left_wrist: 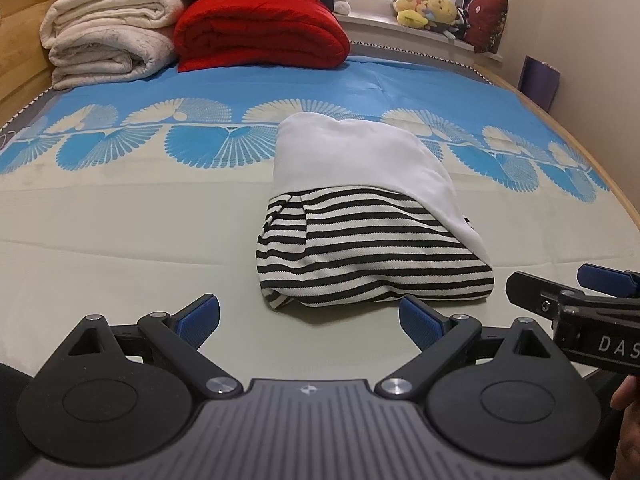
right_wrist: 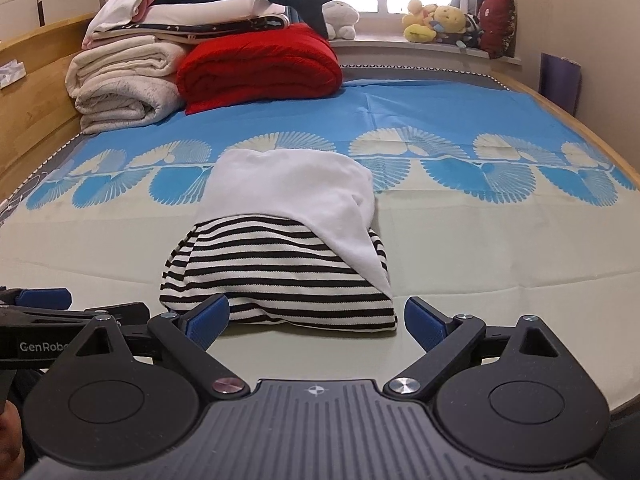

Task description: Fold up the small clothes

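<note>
You have open bed (left_wrist: pixel 120 232) to the left and right of the folded striped garment (left_wrist: pixel 372 256), which lies just ahead of both hand-held grippers. Far back on the left, the cream blankets (left_wrist: pixel 108 36) and the red quilt (left_wrist: pixel 260 32) block the headboard end. The window sill holds plush toys (left_wrist: pixel 428 10).

In the left wrist view the right gripper (left_wrist: pixel 560 286) is entering at 3 o'clock and the picture's edge is cutting off its body. A white cloth (left_wrist: pixel 360 156) is covering the far part of the striped garment (left_wrist: pixel 372 256). On the windowsill, the plush toys (left_wrist: pixel 428 10) are looking too small to tell apart.
</note>
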